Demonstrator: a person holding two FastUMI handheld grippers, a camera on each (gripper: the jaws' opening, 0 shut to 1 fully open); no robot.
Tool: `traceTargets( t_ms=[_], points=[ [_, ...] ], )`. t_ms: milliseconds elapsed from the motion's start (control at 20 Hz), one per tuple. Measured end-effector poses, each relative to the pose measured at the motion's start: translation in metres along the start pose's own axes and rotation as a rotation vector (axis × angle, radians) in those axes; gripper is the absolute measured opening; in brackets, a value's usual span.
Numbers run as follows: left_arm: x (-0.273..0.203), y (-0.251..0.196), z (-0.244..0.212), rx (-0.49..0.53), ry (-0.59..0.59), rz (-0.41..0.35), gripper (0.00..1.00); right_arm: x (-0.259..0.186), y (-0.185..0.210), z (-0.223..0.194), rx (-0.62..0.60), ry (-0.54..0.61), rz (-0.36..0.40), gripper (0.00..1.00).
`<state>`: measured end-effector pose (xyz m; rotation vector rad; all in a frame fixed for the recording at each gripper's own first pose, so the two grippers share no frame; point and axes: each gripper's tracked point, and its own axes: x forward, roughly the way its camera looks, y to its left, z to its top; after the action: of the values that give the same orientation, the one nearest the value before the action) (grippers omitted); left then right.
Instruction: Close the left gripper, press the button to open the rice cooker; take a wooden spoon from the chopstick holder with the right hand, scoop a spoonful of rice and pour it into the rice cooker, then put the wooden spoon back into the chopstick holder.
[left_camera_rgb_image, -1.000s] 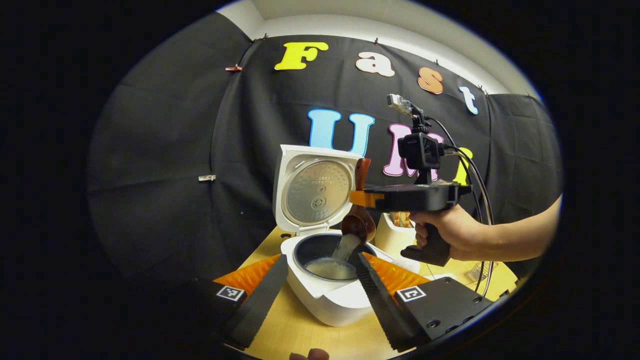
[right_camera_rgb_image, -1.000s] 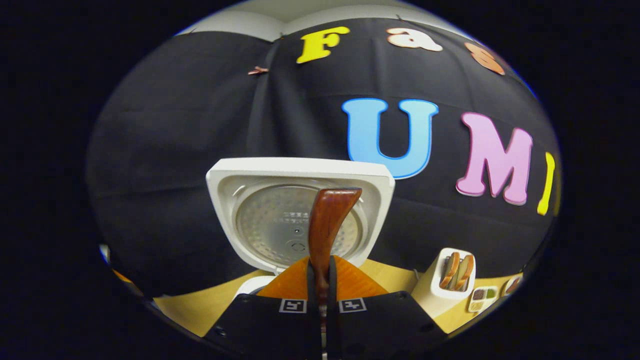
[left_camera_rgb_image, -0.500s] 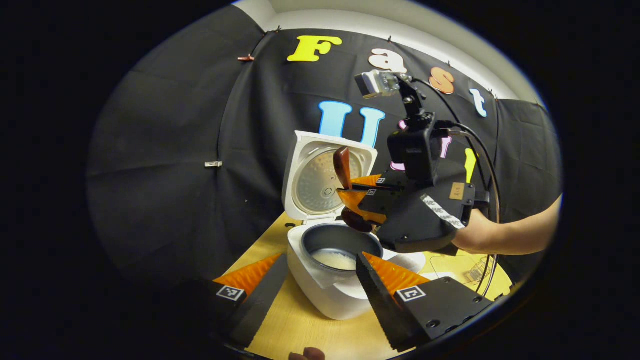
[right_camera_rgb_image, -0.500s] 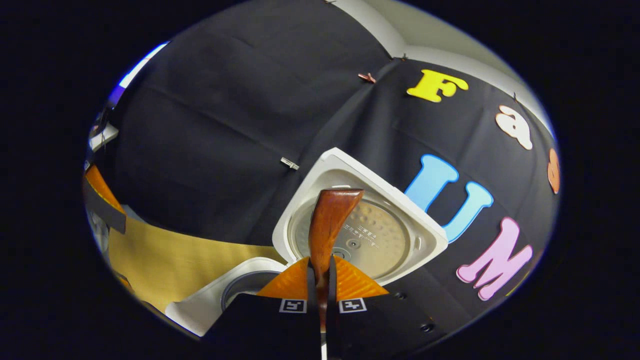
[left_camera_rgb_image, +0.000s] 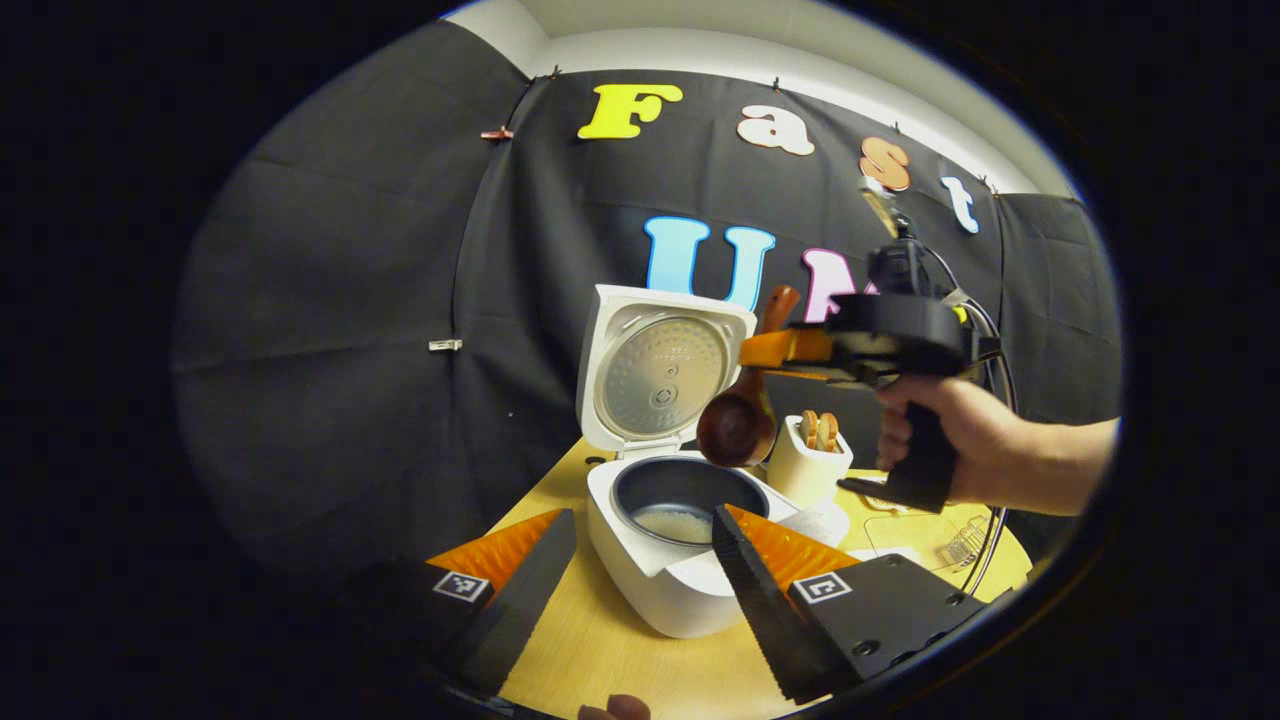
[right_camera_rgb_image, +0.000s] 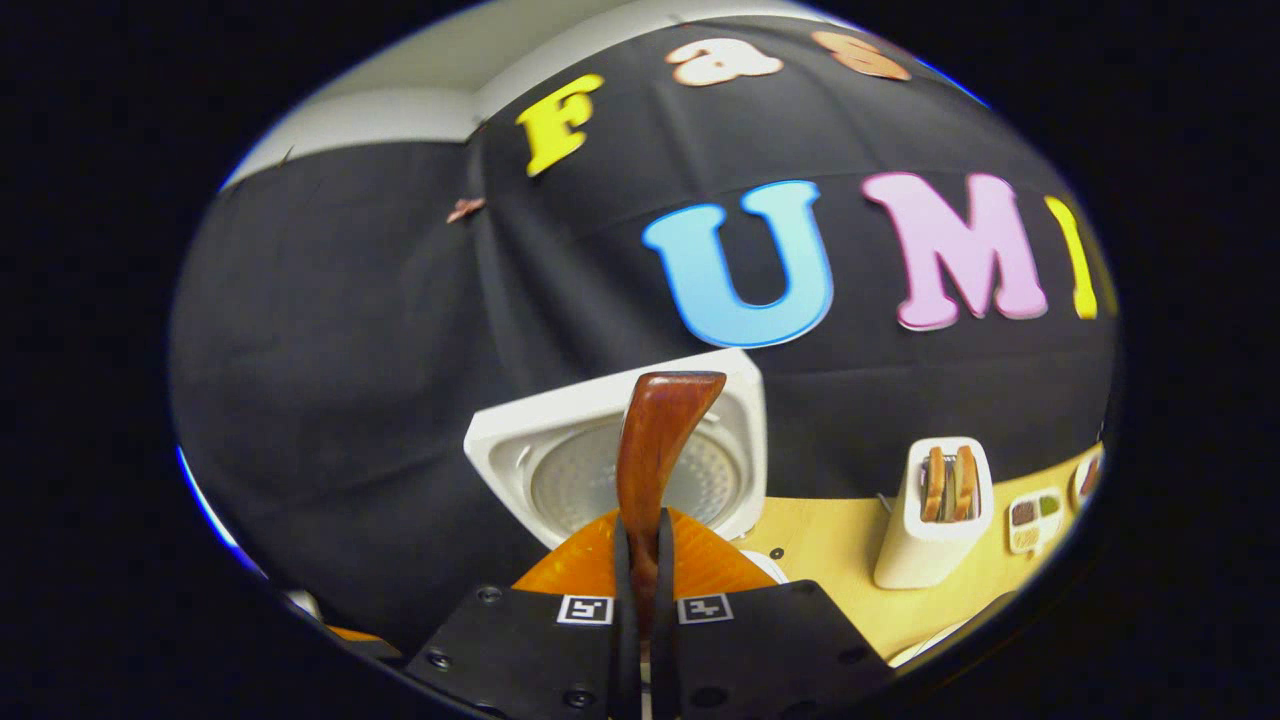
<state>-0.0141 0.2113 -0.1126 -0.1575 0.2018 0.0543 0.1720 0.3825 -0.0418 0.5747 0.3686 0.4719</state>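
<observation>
Right gripper (left_camera_rgb_image: 790, 350) jaws clamped on the wooden spoon (left_camera_rgb_image: 740, 420), handle pinched between both pads; in the right gripper view the handle (right_camera_rgb_image: 655, 450) sticks up at 12 o'clock. Spoon bowl looks empty, hanging just above the rice cooker (left_camera_rgb_image: 680, 560) rim at its 2 o'clock. Lid up, rice (left_camera_rgb_image: 672, 522) in the pot. Pour looks done; step in hand is likely the return to the chopstick holder (left_camera_rgb_image: 812, 465), which sits on the surface (left_camera_rgb_image: 600, 650) just beside the cooker at 3 o'clock. Do it well: keep grip firm, hold spoon near vertical bowl-down, line up over a free slot, lower straight, release only once seated. Left gripper (left_camera_rgb_image: 640, 560) jaws spread wide, empty, framing the cooker.
</observation>
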Motion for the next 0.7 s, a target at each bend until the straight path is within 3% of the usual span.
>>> traceTargets(
  t_ms=[150, 250, 450, 700],
  points=[
    [0.000, -0.014, 0.001, -0.004, 0.004, -0.004, 0.95, -0.045, -0.042, 0.037, 0.188, -0.071, -0.008, 0.08],
    [0.001, -0.022, 0.004, 0.005, 0.000, -0.003, 0.95, -0.085, -0.078, 0.062, 0.250, -0.130, -0.049, 0.08],
    [0.005, -0.040, 0.007, 0.005, 0.001, -0.019, 0.94, -0.177, -0.174, 0.095, 0.225, -0.217, -0.132, 0.08],
    [0.007, -0.072, 0.008, 0.012, 0.008, -0.046, 0.94, -0.274, -0.292, 0.096, 0.114, -0.249, -0.335, 0.08]
  ],
)
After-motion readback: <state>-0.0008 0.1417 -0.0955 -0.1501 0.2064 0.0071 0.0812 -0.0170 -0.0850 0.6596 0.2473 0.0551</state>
